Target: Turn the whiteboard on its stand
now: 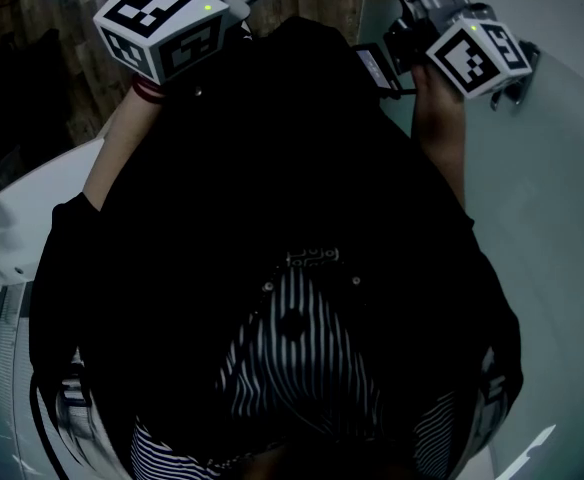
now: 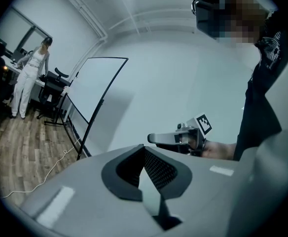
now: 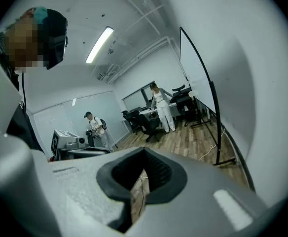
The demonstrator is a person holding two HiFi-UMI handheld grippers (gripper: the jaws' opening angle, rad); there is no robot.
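Observation:
The whiteboard (image 2: 95, 90) stands tilted on its black stand (image 2: 90, 132) a few steps off, on the wooden floor by the pale wall. From the right gripper view the whiteboard (image 3: 191, 65) shows nearly edge-on at the right, on its stand (image 3: 216, 125). My left gripper (image 2: 144, 152) is shut and holds nothing, well away from the board. The right gripper (image 3: 144, 154) is also shut and empty. It shows in the left gripper view as the right gripper (image 2: 159, 138), held level by a hand. In the head view both marker cubes (image 1: 162, 23) (image 1: 477, 53) are raised in front of my dark shirt.
A person in white (image 2: 30, 78) stands by desks and black chairs (image 2: 53, 90) beyond the board. Another person (image 3: 93, 127) stands further back in the room. A white cable (image 2: 40, 177) lies on the wooden floor near the stand's foot.

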